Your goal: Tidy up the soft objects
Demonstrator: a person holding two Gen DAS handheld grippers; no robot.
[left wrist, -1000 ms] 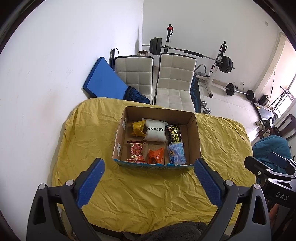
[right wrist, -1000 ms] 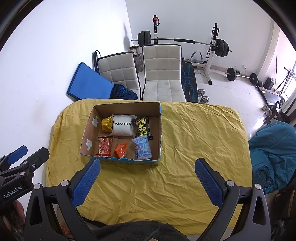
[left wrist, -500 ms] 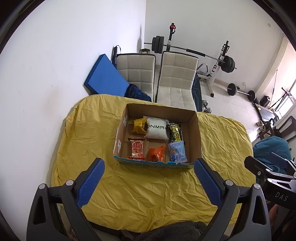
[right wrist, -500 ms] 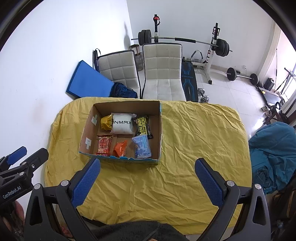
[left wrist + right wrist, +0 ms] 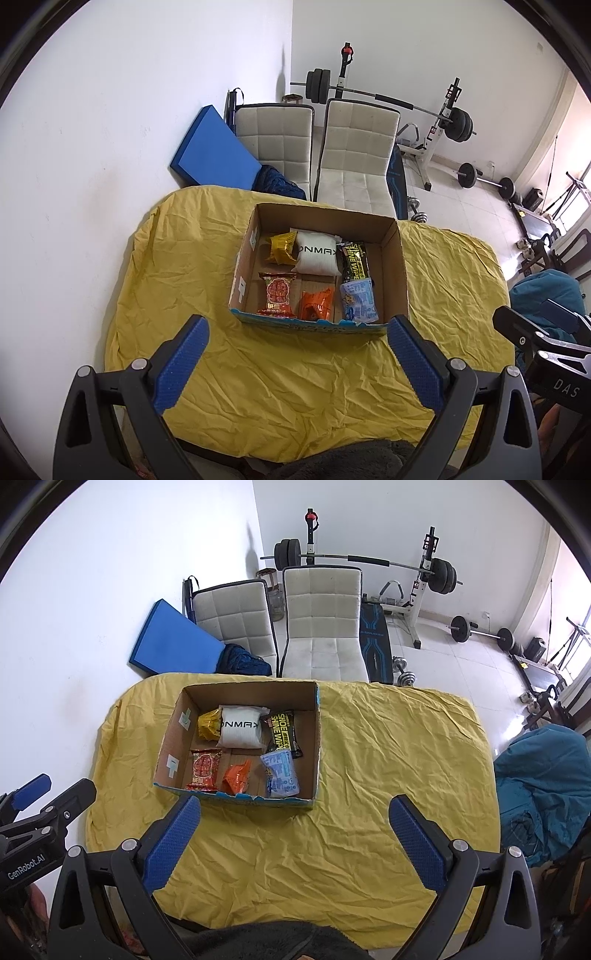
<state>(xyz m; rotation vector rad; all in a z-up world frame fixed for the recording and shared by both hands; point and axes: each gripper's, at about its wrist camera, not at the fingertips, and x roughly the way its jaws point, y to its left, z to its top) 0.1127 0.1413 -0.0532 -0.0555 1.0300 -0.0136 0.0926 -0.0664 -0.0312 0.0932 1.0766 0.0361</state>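
Packets sit sorted inside the cardboard box (image 5: 400, 266) on the yellow-draped counter (image 5: 295, 376). Left tongs (image 5: 297, 363) and right tongs (image 5: 295, 843) both hang spread and empty, short of the box. Sorting looks done or paused; any next move calls for reaching a packet such as the white pouch (image 5: 240, 731).

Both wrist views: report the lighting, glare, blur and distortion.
Left wrist view: even daylight, sharp; fisheye bends the wall and the yellow cloth, dark corners; window blown out at right; print on the white pouch readable. Right wrist view: same soft light, bright glare on the floor tiles at right, only faint shadows inside the cardboard box; no motion blur.
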